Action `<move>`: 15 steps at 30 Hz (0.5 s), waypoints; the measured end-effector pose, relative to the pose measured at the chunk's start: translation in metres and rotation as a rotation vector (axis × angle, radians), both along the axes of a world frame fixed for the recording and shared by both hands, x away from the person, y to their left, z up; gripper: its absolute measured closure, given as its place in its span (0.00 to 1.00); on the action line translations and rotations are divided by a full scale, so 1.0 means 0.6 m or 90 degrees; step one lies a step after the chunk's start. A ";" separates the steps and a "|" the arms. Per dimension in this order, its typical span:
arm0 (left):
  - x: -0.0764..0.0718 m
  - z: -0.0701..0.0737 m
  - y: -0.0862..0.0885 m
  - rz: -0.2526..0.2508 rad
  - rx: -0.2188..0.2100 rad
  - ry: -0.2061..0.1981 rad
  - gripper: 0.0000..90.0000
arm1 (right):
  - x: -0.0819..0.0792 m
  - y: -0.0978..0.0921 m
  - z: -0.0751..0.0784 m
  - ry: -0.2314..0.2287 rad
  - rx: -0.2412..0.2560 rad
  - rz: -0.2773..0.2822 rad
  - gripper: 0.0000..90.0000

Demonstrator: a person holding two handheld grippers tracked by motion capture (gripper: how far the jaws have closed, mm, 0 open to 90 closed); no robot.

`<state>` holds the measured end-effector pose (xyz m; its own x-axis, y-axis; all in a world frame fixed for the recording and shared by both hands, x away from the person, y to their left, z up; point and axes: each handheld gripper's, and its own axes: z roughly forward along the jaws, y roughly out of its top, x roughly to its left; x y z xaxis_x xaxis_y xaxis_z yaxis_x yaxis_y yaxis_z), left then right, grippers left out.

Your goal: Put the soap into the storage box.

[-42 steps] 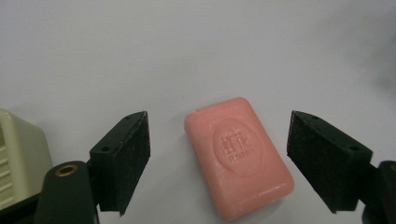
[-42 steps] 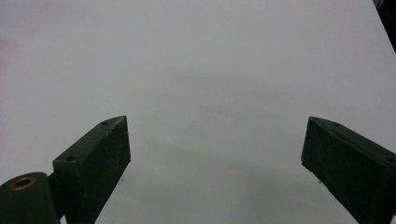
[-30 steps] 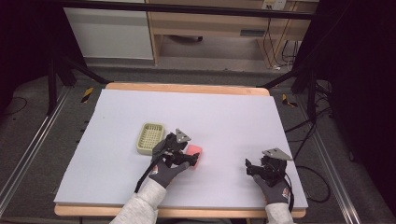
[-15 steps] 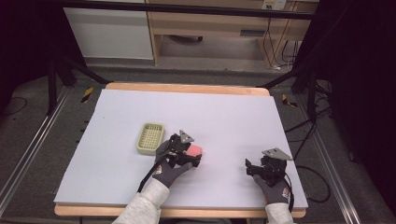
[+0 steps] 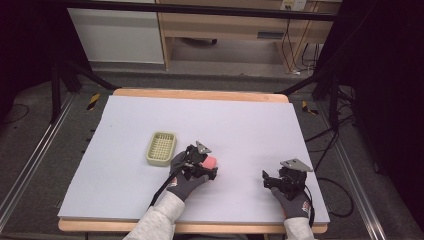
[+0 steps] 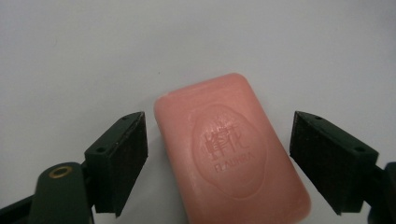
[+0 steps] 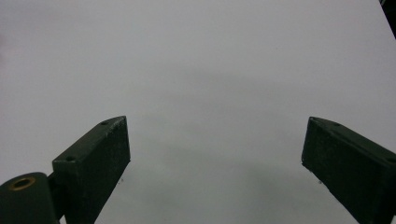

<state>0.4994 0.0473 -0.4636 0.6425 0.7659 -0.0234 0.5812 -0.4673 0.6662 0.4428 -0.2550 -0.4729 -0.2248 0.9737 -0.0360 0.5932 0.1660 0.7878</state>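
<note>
A pink bar of soap (image 6: pixel 233 149) with an embossed stamp lies flat on the white table between the jaws of my left gripper (image 6: pixel 217 158). The jaws stand open, one on each side of the bar, with a gap to each. From above, the soap (image 5: pixel 210 162) peeks out past the left gripper (image 5: pixel 202 167) near the table's middle front. A pale green slatted soap dish (image 5: pixel 161 148) sits just left of that hand. My right gripper (image 5: pixel 270 181) rests at the front right, and its own view has the right gripper (image 7: pixel 215 154) wide open over bare table.
The white table top (image 5: pixel 240 125) has a wooden edge (image 5: pixel 200 94) at the back. Dark stands and cables flank it on both sides. A cable trails from the left gripper toward the front edge.
My left hand and gripper have crept slightly toward the soap; the jaws stay open around it. The right gripper and the dish have not moved.
</note>
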 end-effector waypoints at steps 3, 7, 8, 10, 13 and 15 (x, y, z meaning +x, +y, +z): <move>0.001 -0.003 0.000 0.003 0.001 0.004 0.22 | 0.000 0.000 0.000 0.000 0.000 0.000 0.09; 0.000 -0.006 0.000 0.001 0.000 0.008 0.24 | 0.000 0.000 0.000 0.002 0.000 0.000 0.09; 0.000 -0.006 -0.001 0.000 0.000 0.009 0.24 | 0.000 0.000 0.000 0.002 0.000 0.000 0.09; -0.001 -0.006 -0.001 -0.002 0.001 0.011 0.26 | 0.000 0.000 0.000 0.002 -0.001 0.001 0.09; -0.003 -0.007 0.000 -0.002 0.002 0.015 0.27 | 0.000 0.000 0.000 0.002 0.000 0.000 0.09; -0.004 -0.006 0.001 -0.006 0.004 0.016 0.30 | 0.000 0.000 0.000 0.002 0.000 0.001 0.09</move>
<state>0.4971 0.0477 -0.4672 0.6484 0.7604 -0.0351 0.5937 -0.4763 0.6485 0.4430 -0.2549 -0.4732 -0.2257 0.9735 -0.0360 0.5955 0.1671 0.7858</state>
